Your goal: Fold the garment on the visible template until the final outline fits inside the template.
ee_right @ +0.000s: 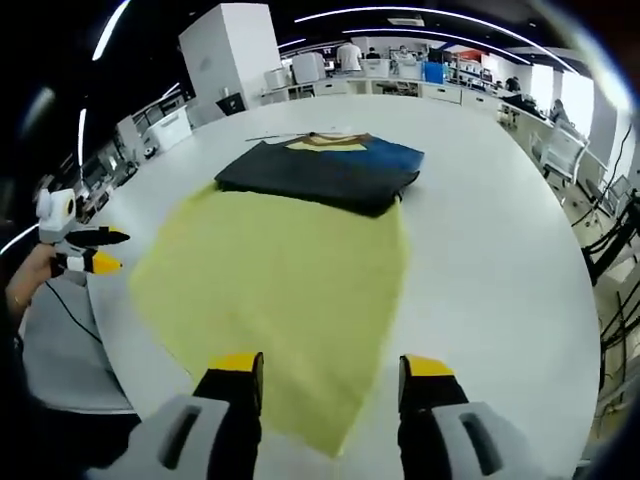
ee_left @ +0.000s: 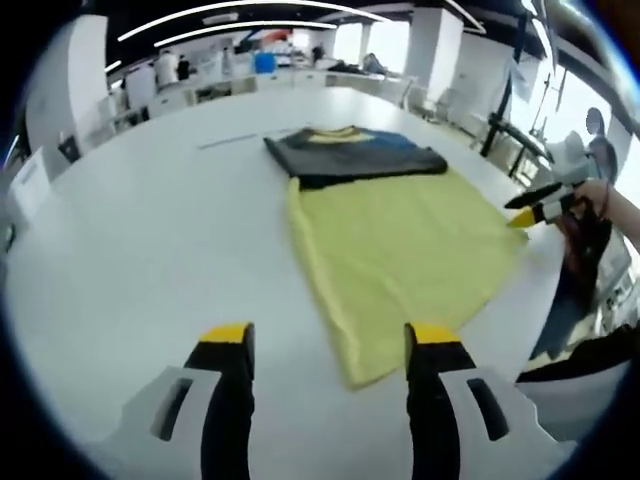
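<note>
A yellow cloth template (ee_left: 400,250) (ee_right: 280,280) lies flat on the white table (ee_left: 150,230) (ee_right: 500,250). A folded dark grey and blue garment (ee_left: 350,155) (ee_right: 320,170) with a yellow collar band rests across the template's far end. My left gripper (ee_left: 330,340) hovers open over the table at the template's near corner, with nothing held. It appears from the side (ee_right: 98,251) beside the template's edge, jaws apart, held by a hand (ee_right: 25,290). My right gripper (ee_right: 330,365) is open above the template's near edge. It also stands off the template's corner (ee_left: 522,208).
The table edge (ee_right: 110,350) runs close to the template on one side. A thin strip (ee_left: 228,142) lies on the table beyond the garment. Desks, chairs (ee_right: 560,150) and people stand far behind. Cables (ee_right: 610,240) hang off the table's side.
</note>
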A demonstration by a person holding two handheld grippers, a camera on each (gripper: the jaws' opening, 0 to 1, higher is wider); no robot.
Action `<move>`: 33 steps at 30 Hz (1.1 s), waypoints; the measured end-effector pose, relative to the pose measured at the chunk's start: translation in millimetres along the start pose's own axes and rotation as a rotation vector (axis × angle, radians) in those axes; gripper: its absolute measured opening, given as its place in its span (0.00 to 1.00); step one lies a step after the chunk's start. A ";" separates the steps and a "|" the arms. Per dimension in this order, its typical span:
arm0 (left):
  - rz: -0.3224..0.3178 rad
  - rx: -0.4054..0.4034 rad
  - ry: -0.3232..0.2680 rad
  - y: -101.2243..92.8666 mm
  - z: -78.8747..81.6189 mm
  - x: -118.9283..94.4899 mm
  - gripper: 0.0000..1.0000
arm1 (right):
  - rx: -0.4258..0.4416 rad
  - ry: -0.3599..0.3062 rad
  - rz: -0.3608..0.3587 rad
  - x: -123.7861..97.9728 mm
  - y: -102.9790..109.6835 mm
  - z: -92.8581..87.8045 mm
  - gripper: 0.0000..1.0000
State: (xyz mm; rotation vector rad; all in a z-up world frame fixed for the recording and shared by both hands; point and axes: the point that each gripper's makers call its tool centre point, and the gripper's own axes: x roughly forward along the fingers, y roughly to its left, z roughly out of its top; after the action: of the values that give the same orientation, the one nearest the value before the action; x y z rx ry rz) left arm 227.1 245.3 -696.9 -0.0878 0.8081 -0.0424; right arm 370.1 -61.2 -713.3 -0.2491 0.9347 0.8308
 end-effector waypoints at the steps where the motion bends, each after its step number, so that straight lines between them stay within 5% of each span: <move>1: 0.002 -0.005 0.007 -0.1 -2.9 0.8 0.55 | 0.007 0.007 -0.003 -0.9 0.4 -3.7 0.50; 8: -0.006 -0.034 0.039 -4.2 -13.4 4.9 0.45 | 0.016 0.071 -0.043 -5.2 -2.4 -26.2 0.36; 26: -0.028 -0.103 0.088 -16.4 -31.1 14.7 0.21 | 0.034 0.085 -0.087 -12.1 -6.9 -35.9 0.07; 33: -0.010 -0.113 0.108 -13.9 -33.4 16.0 0.02 | 0.036 0.085 -0.092 -12.8 -9.4 -37.0 0.00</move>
State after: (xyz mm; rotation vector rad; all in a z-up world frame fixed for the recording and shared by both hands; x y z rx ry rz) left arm 213.9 228.3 -730.1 -0.1974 0.9176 -0.0115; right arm 350.3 -93.7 -726.5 -0.2957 1.0099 0.7229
